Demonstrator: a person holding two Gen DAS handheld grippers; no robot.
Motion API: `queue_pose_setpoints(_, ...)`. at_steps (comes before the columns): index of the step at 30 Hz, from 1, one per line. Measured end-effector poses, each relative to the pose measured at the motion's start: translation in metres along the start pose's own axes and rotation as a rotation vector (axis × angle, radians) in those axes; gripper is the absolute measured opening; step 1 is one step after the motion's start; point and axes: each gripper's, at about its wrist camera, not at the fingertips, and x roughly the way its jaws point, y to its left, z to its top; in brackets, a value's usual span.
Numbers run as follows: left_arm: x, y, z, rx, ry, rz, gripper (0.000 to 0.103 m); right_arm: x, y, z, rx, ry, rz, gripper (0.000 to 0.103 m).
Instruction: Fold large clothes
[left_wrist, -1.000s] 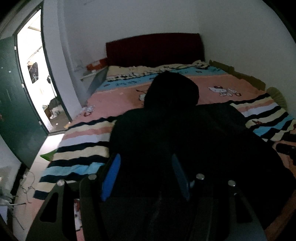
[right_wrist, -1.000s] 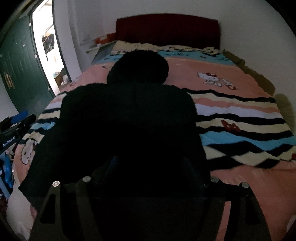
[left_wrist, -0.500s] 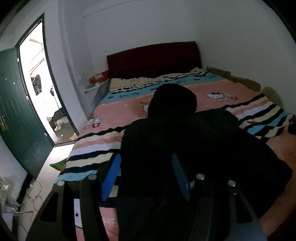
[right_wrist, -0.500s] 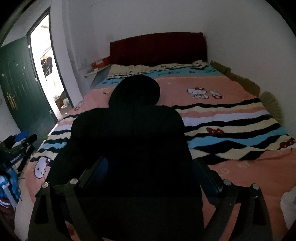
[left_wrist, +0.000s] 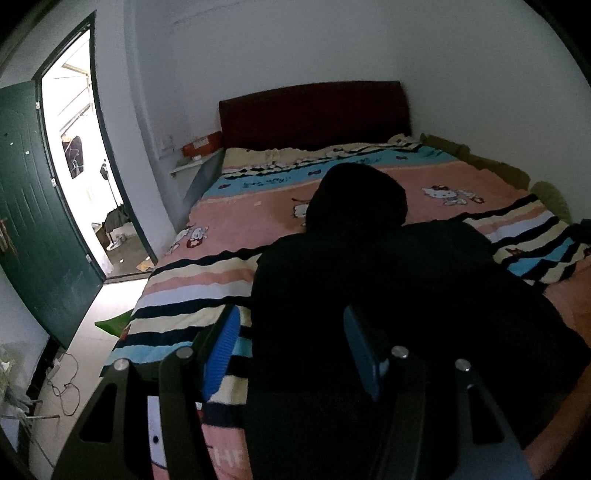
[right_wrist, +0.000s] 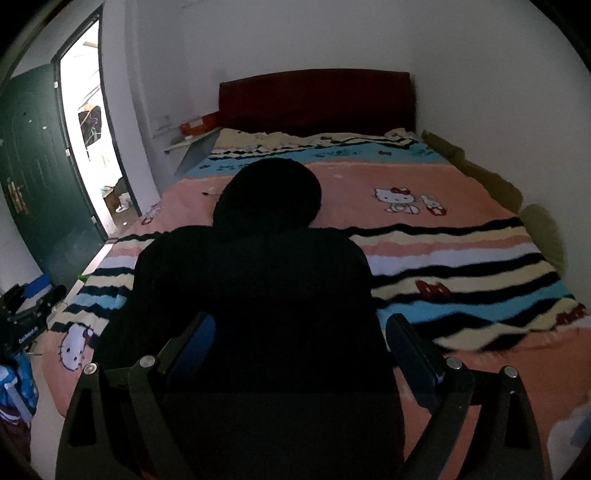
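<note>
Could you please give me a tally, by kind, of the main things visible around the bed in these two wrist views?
Black hooded garment: 1
Patterned bedspread: 1
Dark red headboard: 1
Green door: 1
Grippers: 2, the left gripper and the right gripper
Total: 6

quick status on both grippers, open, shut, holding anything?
Left gripper: open, pads apart above the black hooded garment, gripping nothing.
Right gripper: open wide, jaws have just been opening; black hooded garment lies below, not pinched.
</note>
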Motion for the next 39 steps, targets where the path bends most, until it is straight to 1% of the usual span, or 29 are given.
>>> queue_pose_setpoints(5, 0.049, 0.007, 0.023, 0.001, 0.045, -0.002, 0.056, 0.046, -0.002, 0.031, -0.01, 0.018, -0.001, 0.093)
queue_pose_setpoints(8, 0.082, 0.019, 0.047, -0.028, 0.074, -0.032, 0.056, 0.078, -0.003, 0.056, -0.031, 0.026, -0.008, 0.093)
queue_pose_setpoints(9, 0.095, 0.025, 0.058, -0.039, 0.081, -0.056, 0.056, 0.087, -0.001, 0.064, -0.035, 0.028, -0.006, 0.093)
queue_pose_setpoints(12, 0.134, 0.035, 0.091, -0.043, 0.095, -0.096, 0.056, 0.124, -0.002, 0.095, -0.032, 0.031, 0.01, 0.092)
queue_pose_setpoints(13, 0.148, 0.037, 0.102, -0.037, 0.101, -0.1, 0.056, 0.136, -0.002, 0.105, -0.03, 0.031, 0.016, 0.092)
queue_pose_setpoints(15, 0.174, 0.038, 0.12, -0.013, 0.101, -0.075, 0.056, 0.165, -0.002, 0.127, -0.031, 0.034, 0.023, 0.092)
queue_pose_setpoints(18, 0.226, 0.032, 0.153, 0.019, 0.121, -0.093, 0.056, 0.21, -0.005, 0.157, -0.038, 0.044, 0.028, 0.092)
queue_pose_setpoints(20, 0.259, 0.022, 0.17, 0.037, 0.137, -0.128, 0.056, 0.247, -0.011, 0.178, -0.041, 0.055, 0.028, 0.092)
queue_pose_setpoints(21, 0.282, 0.013, 0.18, 0.047, 0.157, -0.154, 0.056, 0.26, -0.012, 0.185, -0.039, 0.058, 0.024, 0.092)
queue_pose_setpoints(23, 0.321, -0.003, 0.194, 0.066, 0.195, -0.183, 0.056, 0.299, -0.019, 0.2, -0.027, 0.069, 0.021, 0.092)
queue_pose_setpoints(25, 0.359, -0.021, 0.204, 0.086, 0.211, -0.177, 0.056, 0.336, -0.026, 0.211, -0.003, 0.072, 0.009, 0.092)
queue_pose_setpoints(26, 0.382, -0.032, 0.209, 0.092, 0.219, -0.182, 0.056, 0.354, -0.029, 0.214, 0.011, 0.075, 0.016, 0.092)
queue_pose_setpoints(29, 0.429, -0.056, 0.218, 0.103, 0.219, -0.199, 0.056, 0.407, -0.033, 0.224, 0.028, 0.076, 0.023, 0.092)
queue_pose_setpoints(32, 0.482, -0.081, 0.23, 0.157, 0.198, -0.16, 0.056, 0.458, -0.042, 0.239, 0.053, 0.065, 0.022, 0.092)
queue_pose_setpoints(35, 0.521, -0.09, 0.239, 0.159, 0.199, -0.139, 0.056, 0.501, -0.053, 0.254, 0.108, 0.056, 0.056, 0.092)
queue_pose_setpoints(37, 0.54, -0.089, 0.245, 0.127, 0.193, -0.155, 0.056, 0.522, -0.055, 0.258, 0.115, 0.058, 0.077, 0.092)
queue_pose_setpoints(39, 0.549, -0.086, 0.246, 0.1, 0.194, -0.176, 0.056, 0.539, -0.055, 0.258, 0.112, 0.073, 0.092, 0.092)
